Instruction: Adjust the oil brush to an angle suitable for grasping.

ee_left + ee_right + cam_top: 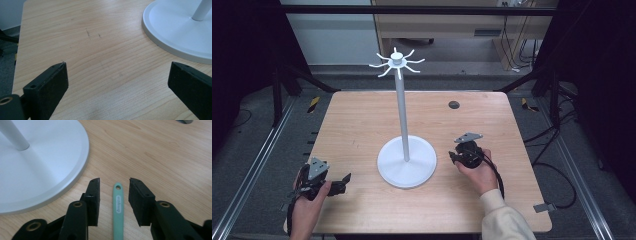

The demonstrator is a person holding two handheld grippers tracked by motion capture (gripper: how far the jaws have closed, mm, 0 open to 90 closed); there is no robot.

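Observation:
A white stand [406,160] with a tall pole and several hook arms [396,62] at its top rises from the middle of the wooden table [362,120]. Its round base [180,35] [45,162] lies near both grippers. A mint-green handle [118,210] with a hole at its tip lies flat on the table between the jaws of my right gripper [114,182], which is open around it without touching. The right gripper [464,155] sits just right of the base. My left gripper [339,180] [115,67] is wide open over bare wood, left of the base.
A small dark round cap [454,104] is set into the table at the back right. Metal rails [257,160] and cables [557,175] run along the floor on both sides. A wooden cabinet [437,22] stands beyond the table.

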